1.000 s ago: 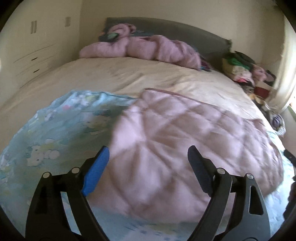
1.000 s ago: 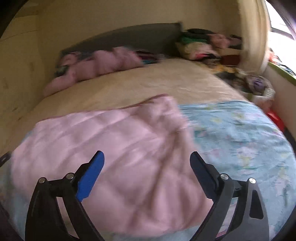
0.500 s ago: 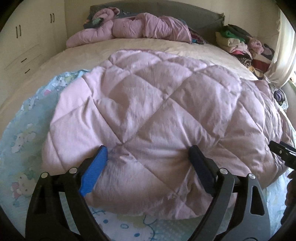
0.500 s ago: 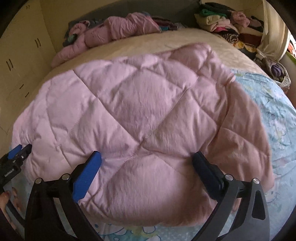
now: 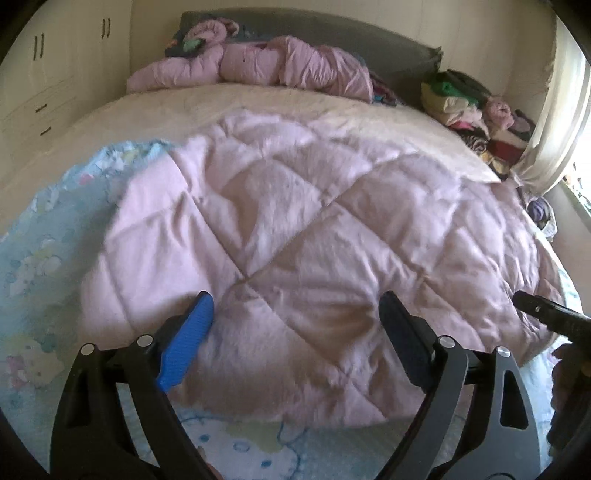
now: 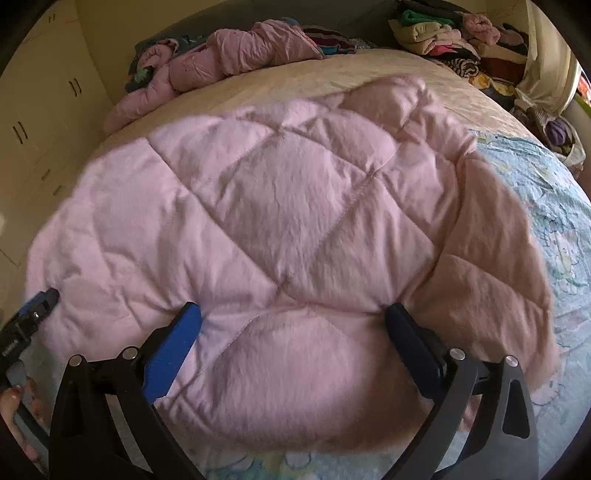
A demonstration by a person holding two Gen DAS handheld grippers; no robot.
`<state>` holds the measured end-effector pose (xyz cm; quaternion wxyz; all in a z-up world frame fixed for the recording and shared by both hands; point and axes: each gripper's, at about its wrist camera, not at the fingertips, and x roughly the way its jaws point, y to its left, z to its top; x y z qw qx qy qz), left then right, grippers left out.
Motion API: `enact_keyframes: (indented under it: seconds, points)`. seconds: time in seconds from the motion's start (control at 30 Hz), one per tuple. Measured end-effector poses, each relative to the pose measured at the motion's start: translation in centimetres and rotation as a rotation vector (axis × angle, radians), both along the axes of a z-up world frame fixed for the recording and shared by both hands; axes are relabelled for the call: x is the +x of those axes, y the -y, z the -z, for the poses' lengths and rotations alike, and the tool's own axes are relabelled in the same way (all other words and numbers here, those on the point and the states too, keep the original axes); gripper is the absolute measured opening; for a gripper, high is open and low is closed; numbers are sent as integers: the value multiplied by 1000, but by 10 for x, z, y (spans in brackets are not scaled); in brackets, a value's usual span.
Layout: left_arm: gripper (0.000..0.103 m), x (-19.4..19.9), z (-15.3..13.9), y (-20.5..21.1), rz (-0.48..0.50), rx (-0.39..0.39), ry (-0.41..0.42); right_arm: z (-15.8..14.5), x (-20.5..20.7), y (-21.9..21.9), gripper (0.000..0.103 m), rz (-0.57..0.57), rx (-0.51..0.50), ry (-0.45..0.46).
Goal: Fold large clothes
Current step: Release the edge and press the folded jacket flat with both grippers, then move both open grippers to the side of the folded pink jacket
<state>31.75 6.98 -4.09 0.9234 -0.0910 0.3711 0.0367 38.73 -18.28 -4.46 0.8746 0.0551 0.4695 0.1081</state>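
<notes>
- No brand or readable writing shows in either view; the only print is a cartoon-cat pattern on the light blue sheet (image 5: 40, 258), too blurred to make out any words.
- 1 pink quilted comforter (image 5: 314, 236) lies spread on the bed (image 5: 258, 99), over the blue sheet, its near edge just ahead of both tools.
- 2 tools are in view: the left tool (image 5: 297, 328) and the right tool (image 6: 293, 334).
- The left tool has its 2 fingers spread wide, 1 blue and 1 dark, with the comforter's near edge bulging between them; nothing is pinched.
- The right tool is likewise spread wide, and the comforter's near fold sits in the gap between its fingers, unpinched.
- In the left wrist view, the tip of the right tool shows at the right edge, beside the comforter's right side.
- 1 crumpled pink puffy garment (image 5: 258, 70) lies against the grey headboard (image 5: 332, 33) at the far end of the bed.
- 1 pile of mixed clothes (image 6: 454, 33) sits at the far right corner, near a pale curtain (image 5: 554, 125).
- Cream cupboards (image 5: 55, 66) with dark handles stand to the left of the bed.
</notes>
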Motion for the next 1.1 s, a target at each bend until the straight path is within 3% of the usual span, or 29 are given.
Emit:
enact_keyframes:
  seconds: [0.07,0.23,0.47,1.1]
  points:
    - [94,-10,-14,0,0,6,30,-17,-12,9,99,8,65,34]
    - [94,-32,-39,-3,-24,31,82,-49,-40,33,99,32,140,106]
    - [94,-50,-43,-15,-77,46,75,-71,-74,62,99,68,181,147]
    - [94,-82,-19,-72,-226,7,13,-36,-119,108,99,198,209,68]
